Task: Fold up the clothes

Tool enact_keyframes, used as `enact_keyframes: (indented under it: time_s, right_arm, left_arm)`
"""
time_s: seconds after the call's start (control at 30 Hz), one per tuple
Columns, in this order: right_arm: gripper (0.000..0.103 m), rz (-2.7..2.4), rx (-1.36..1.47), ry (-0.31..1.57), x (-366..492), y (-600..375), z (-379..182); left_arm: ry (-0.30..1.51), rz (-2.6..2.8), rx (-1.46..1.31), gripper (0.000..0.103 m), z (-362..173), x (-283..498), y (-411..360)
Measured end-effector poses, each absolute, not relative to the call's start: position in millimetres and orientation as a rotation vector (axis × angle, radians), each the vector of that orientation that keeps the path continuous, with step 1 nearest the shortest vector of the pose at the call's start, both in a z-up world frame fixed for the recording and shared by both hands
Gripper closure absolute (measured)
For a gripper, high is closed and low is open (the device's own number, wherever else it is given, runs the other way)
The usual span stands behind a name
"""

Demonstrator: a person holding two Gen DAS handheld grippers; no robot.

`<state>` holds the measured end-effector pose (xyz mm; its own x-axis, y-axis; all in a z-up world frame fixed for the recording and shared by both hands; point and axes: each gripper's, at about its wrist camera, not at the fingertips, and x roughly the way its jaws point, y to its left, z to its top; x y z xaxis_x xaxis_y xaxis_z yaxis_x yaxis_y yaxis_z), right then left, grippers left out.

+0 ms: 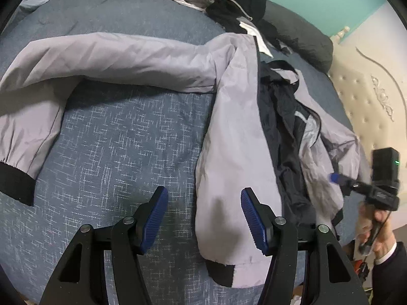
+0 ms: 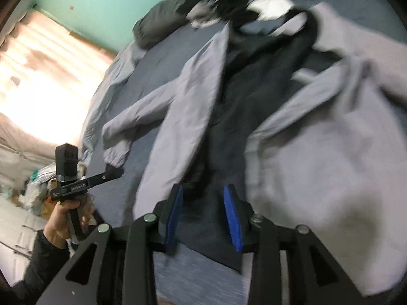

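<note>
both my left tongs [image 1: 204,218] and right tongs [image 2: 203,216] are spread, holding nothing; the slippery jacket [image 1: 229,132] ahead could bunch if i pinch only one layer.

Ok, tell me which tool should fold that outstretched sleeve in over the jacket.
Left. The left tool is open on the sleeve's side of the jacket. The right tool sits over the dark lining in the middle, farther from the sleeve.
</note>
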<state>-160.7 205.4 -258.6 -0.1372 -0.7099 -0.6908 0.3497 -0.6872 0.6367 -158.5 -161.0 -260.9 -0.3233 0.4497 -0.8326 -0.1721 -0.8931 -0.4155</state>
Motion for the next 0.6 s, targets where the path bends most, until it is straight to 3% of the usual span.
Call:
enact_keyframes:
  time_s: [0.6]
  right_arm:
    - [0.069,-1.791,1.537,-0.404,-172,103,-316]
  left_arm:
    - [-0.392,2.266,-1.521,0.039,-261,-154,-189]
